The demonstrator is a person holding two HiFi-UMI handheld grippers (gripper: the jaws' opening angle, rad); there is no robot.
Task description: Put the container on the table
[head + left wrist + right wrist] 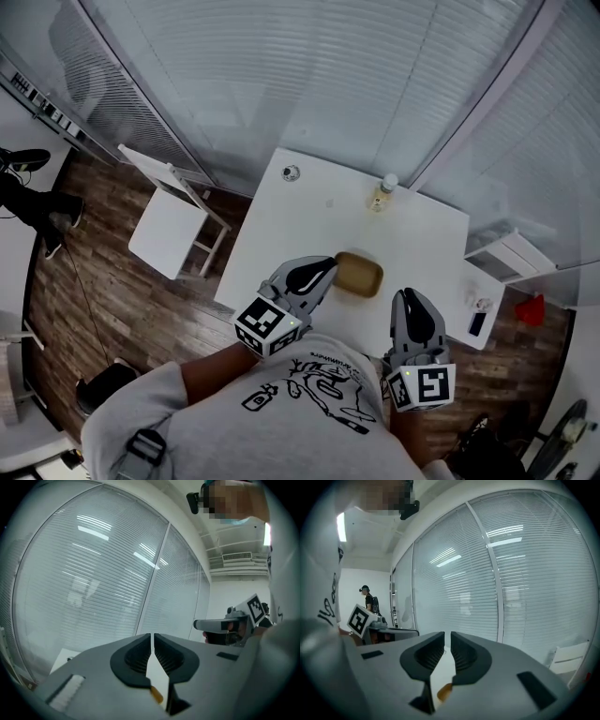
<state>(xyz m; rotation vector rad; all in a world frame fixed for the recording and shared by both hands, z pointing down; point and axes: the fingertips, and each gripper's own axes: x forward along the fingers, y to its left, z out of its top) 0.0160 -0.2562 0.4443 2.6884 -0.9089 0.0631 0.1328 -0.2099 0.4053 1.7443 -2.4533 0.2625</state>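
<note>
The tan, rounded-square container [359, 274] rests on the white table [300, 234] near its front edge. My left gripper [328, 265] hovers just left of it, jaws shut with nothing between them. To the container's right and nearer to me, my right gripper [406, 298] is held up, also shut and empty. In the left gripper view the closed gripper [152, 637] points level at the blinds, and a sliver of the container [157, 694] shows below the jaws. The right gripper view shows its gripper [447, 635] the same way, with a tan sliver of the container [443, 692].
A small bottle [382, 194] and a small round object [292, 172] stand near the table's far edge. A white folding chair [169, 225] is at the left. A low white shelf with a phone [478, 323] is at the right. Glass walls with blinds stand behind.
</note>
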